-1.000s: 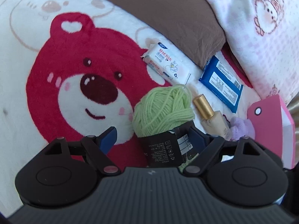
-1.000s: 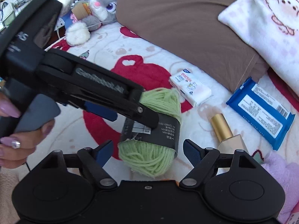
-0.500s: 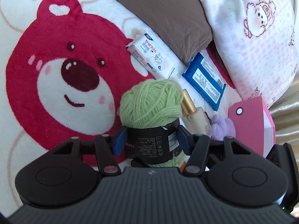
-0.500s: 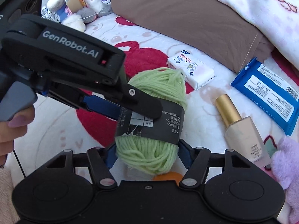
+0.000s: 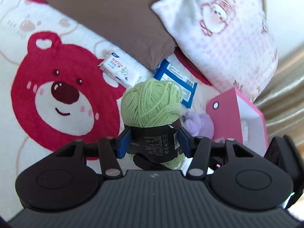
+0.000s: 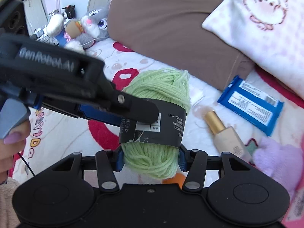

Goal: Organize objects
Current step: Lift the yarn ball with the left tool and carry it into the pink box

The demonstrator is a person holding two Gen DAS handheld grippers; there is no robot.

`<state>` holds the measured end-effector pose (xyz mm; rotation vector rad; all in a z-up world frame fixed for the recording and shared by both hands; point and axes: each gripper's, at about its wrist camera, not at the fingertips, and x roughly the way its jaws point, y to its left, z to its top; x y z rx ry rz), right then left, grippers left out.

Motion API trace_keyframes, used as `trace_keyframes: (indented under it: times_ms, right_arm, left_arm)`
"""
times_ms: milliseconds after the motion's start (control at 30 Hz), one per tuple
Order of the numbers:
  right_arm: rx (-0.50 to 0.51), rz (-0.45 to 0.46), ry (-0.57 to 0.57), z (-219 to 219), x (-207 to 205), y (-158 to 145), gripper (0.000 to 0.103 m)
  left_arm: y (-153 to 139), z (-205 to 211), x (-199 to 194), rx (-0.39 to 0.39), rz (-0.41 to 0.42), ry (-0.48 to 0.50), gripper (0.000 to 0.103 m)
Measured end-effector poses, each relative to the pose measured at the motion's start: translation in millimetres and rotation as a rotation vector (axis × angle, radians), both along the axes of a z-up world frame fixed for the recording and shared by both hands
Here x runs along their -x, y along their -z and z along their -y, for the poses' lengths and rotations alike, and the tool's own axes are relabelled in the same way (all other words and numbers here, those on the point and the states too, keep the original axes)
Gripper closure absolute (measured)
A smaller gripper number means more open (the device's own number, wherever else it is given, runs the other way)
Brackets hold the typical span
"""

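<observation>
I am gripping the green yarn ball (image 5: 151, 102) with both tools at once. My left gripper (image 5: 153, 142) is clamping across the ball's black paper band (image 5: 153, 142), one blue pad (image 5: 124, 142) pressing on each side of the band, with the rounded green end sticking out forward past the fingertips. My right gripper (image 6: 150, 158) is closing on the lower green end of the same ball, below the band, and its blue pads (image 6: 118, 160) are touching the wool on either side. In the right wrist view I am seeing the left tool reaching in from the left, its upper finger lying over the band's white label. The ball is sitting lifted between the two tools, above the red bear blanket (image 5: 62, 98).

Beyond the ball I am looking at a white tissue pack (image 5: 118, 70) and a blue wipes pack (image 6: 250, 104) lying beside the brown pillow (image 6: 171, 19), a gold-capped foundation bottle (image 6: 226, 133) just right of the ball, a purple plush toy (image 5: 199, 122) touching the bottle's base, and an open pink box (image 5: 237, 117) near the pink checked pillow (image 5: 228, 34).
</observation>
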<state>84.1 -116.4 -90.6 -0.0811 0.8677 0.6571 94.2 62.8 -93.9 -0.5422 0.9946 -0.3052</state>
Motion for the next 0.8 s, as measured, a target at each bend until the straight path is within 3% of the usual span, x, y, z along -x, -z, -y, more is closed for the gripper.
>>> trace_keyframes:
  times_ms: [167,367,800]
  right_arm:
    - [-0.016,-0.051,0.067,22.7,20.1,-16.7,0.046]
    - [-0.005,-0.094,0.107,51.9,48.3,-47.3,0.046]
    - [-0.005,0.048,0.22,109.5,92.1,-114.4,0.046]
  left_arm:
    - [-19.8,24.9,16.9,-0.02,-0.004,0.036,0.051]
    - [-52.5,55.6,50.8,-0.031,0.059,0.122,0.051]
    - [-126.3,114.9,90.2,-0.021,0.237,0.216,0.051]
